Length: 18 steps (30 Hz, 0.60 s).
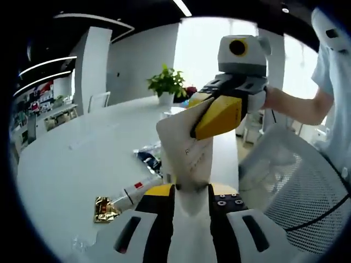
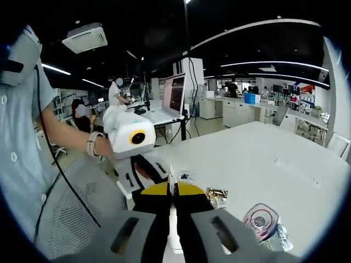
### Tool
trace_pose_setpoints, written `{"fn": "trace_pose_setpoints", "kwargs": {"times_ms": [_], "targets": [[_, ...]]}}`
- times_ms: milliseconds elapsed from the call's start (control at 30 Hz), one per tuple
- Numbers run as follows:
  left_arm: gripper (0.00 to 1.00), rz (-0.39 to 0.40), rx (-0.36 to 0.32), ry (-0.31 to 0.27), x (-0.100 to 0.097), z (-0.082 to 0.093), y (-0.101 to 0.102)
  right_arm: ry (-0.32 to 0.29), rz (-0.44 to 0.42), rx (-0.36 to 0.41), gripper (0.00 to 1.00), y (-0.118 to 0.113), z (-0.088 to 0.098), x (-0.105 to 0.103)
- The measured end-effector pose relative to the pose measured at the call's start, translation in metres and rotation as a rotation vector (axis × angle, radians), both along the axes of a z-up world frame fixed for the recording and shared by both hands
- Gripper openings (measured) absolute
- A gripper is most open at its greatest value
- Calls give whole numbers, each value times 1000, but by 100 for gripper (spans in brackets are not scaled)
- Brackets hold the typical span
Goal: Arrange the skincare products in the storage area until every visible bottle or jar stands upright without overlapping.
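Holding: left gripper pinches the lower end of a white pouch; jaws narrow on it, above the white table.
Right gripper: yellow jaws clamped on the same pouch's upper edge; in the right gripper view its jaws sit closed around a thin white edge.
Table, near: white tube lying flat, gold sachet touching its end; dark packet just beyond.
Right gripper view: clear-lidded jar on its side.
Far: potted plant.
Risk: opposing pulls could tear the pouch; releasing it mid-air drops it onto the tube, overlapping.
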State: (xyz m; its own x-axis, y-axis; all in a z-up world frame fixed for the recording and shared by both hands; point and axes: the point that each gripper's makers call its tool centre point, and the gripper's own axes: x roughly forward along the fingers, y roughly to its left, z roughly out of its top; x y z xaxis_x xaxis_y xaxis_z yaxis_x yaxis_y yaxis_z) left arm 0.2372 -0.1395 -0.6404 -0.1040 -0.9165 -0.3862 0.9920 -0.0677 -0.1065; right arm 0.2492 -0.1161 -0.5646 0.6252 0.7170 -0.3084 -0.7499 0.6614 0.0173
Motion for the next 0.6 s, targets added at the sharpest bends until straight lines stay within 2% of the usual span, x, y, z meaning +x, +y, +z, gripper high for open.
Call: {"fn": "trace_pose_setpoints", "kwargs": {"times_ms": [233,367,467,567,600], "targets": [[20,-8,-23,3,1,3,1,11,64,-21,1,7,4,0],[18,6,6,-31,5,1,2,40,115,-87,2,7,-1,3],[16,4,11,-23,7,2,3,51,140,-119,2,7,0,5],[14,10,25,-44,11,2,2,72,157,-155,3,4,-2,8],[14,9,38,-47,12,1,1,99,159,-176,3,3,-5,8]]}}
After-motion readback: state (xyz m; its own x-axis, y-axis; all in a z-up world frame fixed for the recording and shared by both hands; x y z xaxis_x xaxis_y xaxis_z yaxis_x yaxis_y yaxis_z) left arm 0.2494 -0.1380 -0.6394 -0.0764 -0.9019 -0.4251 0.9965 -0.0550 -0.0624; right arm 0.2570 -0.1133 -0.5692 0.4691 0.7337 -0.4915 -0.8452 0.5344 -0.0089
